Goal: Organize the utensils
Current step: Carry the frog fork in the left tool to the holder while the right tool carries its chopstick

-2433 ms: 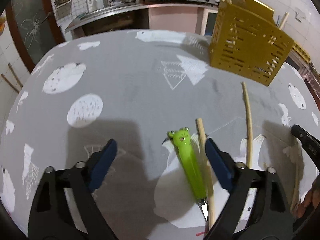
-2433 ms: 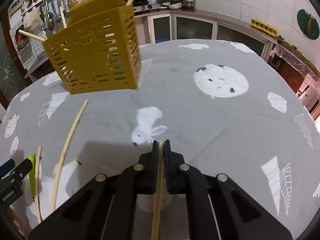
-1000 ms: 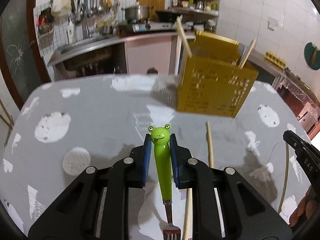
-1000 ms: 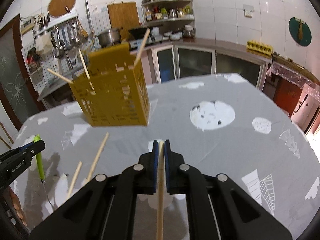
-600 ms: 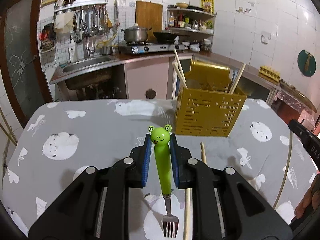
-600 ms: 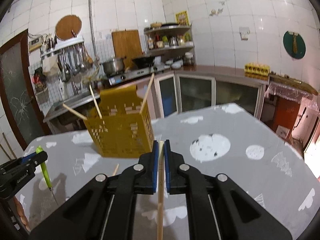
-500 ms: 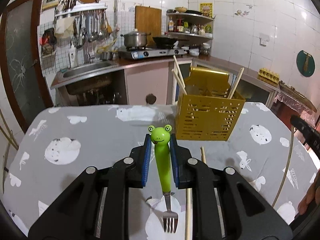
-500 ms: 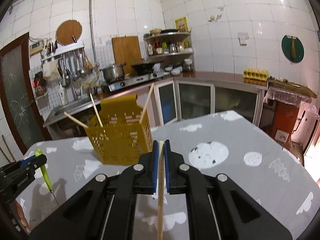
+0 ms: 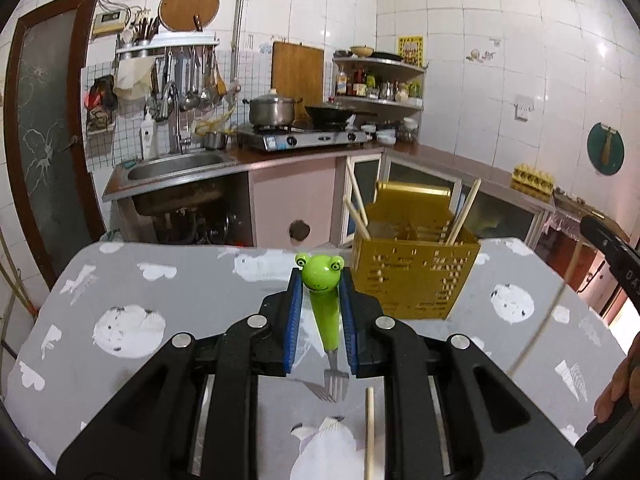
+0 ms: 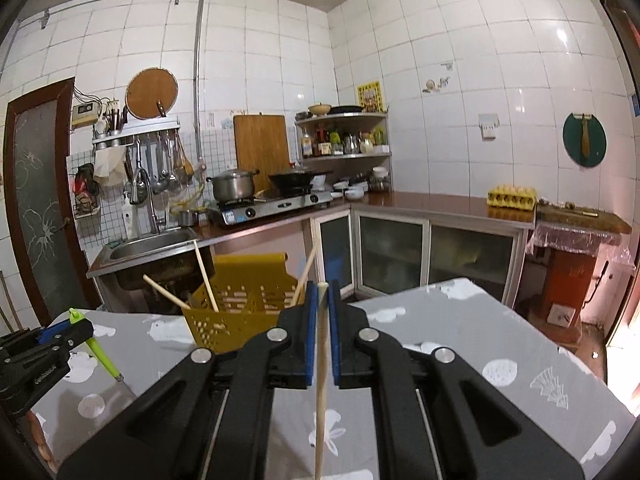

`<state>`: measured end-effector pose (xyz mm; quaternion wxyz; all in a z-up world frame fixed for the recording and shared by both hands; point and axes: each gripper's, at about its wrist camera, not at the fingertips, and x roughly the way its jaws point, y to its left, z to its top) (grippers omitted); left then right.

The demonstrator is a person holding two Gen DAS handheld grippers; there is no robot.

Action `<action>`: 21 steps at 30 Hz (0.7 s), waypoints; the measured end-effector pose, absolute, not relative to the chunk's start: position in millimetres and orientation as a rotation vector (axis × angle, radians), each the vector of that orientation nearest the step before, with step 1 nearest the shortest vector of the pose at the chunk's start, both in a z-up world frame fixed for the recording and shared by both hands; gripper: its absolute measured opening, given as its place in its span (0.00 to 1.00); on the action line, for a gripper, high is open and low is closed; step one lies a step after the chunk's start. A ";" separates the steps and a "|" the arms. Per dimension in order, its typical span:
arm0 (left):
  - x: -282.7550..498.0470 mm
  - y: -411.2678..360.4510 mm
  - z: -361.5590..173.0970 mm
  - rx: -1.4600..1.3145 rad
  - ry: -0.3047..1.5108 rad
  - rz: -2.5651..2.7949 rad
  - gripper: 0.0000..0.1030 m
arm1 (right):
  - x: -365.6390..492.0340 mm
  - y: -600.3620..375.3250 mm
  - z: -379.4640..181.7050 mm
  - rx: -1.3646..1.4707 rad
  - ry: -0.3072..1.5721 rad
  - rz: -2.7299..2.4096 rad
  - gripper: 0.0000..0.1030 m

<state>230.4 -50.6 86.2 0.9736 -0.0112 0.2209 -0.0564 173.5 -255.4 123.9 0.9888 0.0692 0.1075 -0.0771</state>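
- Left gripper [image 9: 320, 292]: blue pads clamped tight on the green frog-head fork [image 9: 322, 296], frog face up front, metal tines hanging low between the black arms.
- Right gripper [image 10: 319, 294]: blue pads pressed together on 1 thin wooden chopstick [image 10: 320, 380], top end at the pad tips, the rest running down out of the picture.
- Same right gripper seen at the right edge of the left view [image 9: 612, 250], white letters on its black side, only "DAS" readable, a bit of a hand [image 9: 618, 380] under it.
- Left gripper seen at the left edge of the right view [image 10: 60, 334], small white writing on its side, too blurry to read.
- Yellow slotted utensil basket [image 9: 416, 276] standing upright on the grey table [image 9: 192, 296] near the far edge, just past the left gripper and to its right.
- 3 chopsticks [image 10: 206, 276] leaning inside the basket, tips poking over the rim.
- 1 more chopstick [image 9: 370, 428] lying flat on the table, under the left gripper's right arm.
- Grey tablecloth with white moons, rabbits and trees; lots of bare cloth left of the basket and on the far right side.
- Both grippers up in the air above the table, basket top open from above.
- Behind the table: sink [image 9: 176, 164], stove with pot [image 9: 272, 110], wall sign too small to read.
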 end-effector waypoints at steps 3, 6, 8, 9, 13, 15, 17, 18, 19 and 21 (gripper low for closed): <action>233.6 -52.9 96.1 -0.026 0.426 -0.126 0.17 | 178.4 -253.9 131.0 0.139 0.200 -0.152 0.06; 239.5 -55.3 106.6 -0.033 0.410 -0.135 0.17 | 184.7 -253.4 138.8 0.138 0.187 -0.146 0.06; 243.6 -56.4 116.0 -0.043 0.398 -0.140 0.17 | 189.2 -253.6 145.4 0.134 0.177 -0.141 0.06; 246.6 -57.5 122.5 -0.050 0.392 -0.148 0.17 | 191.1 -252.5 148.7 0.133 0.173 -0.139 0.06; 253.1 -64.3 147.5 -0.054 0.353 -0.161 0.17 | 198.7 -249.5 169.2 0.115 0.154 -0.123 0.06; 256.7 -69.0 161.5 -0.051 0.329 -0.164 0.17 | 202.8 -246.6 180.6 0.101 0.138 -0.120 0.06; 262.5 -73.4 173.8 -0.055 0.317 -0.170 0.17 | 205.7 -244.1 195.3 0.089 0.115 -0.117 0.06; 265.5 -75.5 180.1 -0.062 0.313 -0.177 0.17 | 206.9 -244.2 202.0 0.088 0.105 -0.114 0.06; 270.4 -78.8 189.6 -0.070 0.307 -0.188 0.17 | 208.7 -244.1 209.5 0.089 0.093 -0.112 0.06; 277.4 -84.2 202.2 -0.076 0.285 -0.192 0.17 | 213.5 -243.2 223.8 0.089 0.075 -0.107 0.06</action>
